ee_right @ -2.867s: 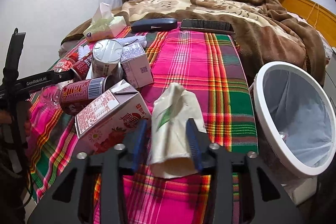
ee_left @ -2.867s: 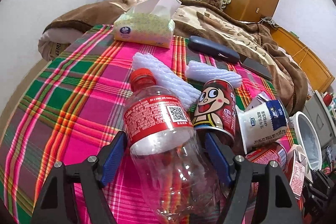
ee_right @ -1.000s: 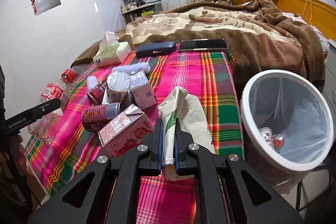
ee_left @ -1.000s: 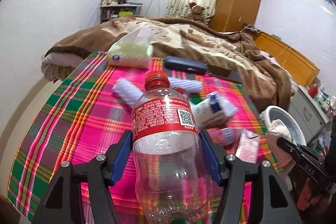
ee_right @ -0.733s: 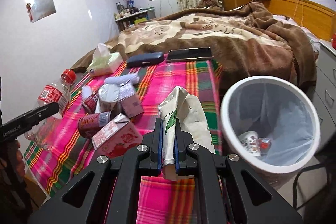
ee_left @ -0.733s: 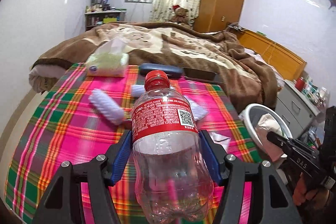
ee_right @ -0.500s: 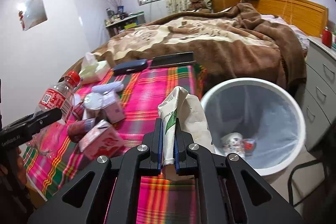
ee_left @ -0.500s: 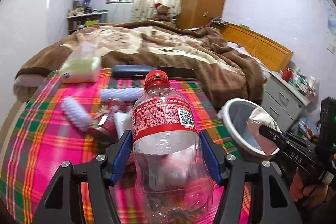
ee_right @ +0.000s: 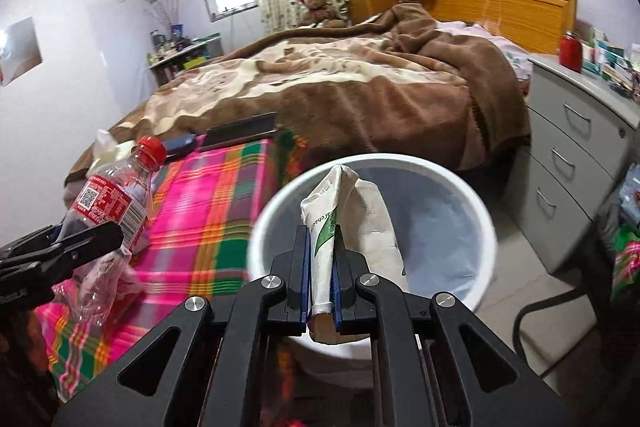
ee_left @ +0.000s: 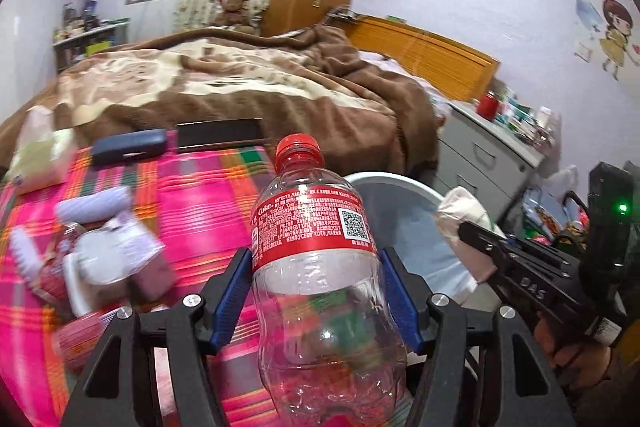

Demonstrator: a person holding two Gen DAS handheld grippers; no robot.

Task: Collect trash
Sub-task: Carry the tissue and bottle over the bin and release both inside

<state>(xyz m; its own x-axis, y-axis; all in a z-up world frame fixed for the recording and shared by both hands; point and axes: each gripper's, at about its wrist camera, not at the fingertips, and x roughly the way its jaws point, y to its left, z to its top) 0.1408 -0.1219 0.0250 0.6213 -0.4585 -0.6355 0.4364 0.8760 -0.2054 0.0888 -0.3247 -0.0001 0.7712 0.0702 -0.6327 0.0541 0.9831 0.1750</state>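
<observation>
My left gripper (ee_left: 316, 279) is shut on an empty clear plastic bottle (ee_left: 320, 291) with a red cap and red label, held upright above the plaid cloth's edge. From the right wrist view the same bottle (ee_right: 108, 211) hangs at the left. My right gripper (ee_right: 322, 247) is shut on a crumpled white paper bag (ee_right: 356, 219) with green print, held over the mouth of the white trash bin (ee_right: 476, 211). In the left wrist view the bin (ee_left: 400, 187) stands right of the bottle, with the bag (ee_left: 464, 219) over it.
More trash lies on the pink plaid cloth (ee_left: 200, 195): a white cup and carton (ee_left: 108, 259), white foam rolls (ee_left: 92, 203). A tissue pack (ee_left: 36, 155), a dark case (ee_left: 128, 147) and a flat black tablet (ee_left: 220, 135) lie further back. Grey drawers (ee_right: 572, 155) stand right of the bin.
Both grippers have swung right, away from the trash pile toward the bin. The paper bag now hangs over the bin's mouth, and the bottle has come close beside the bin.
</observation>
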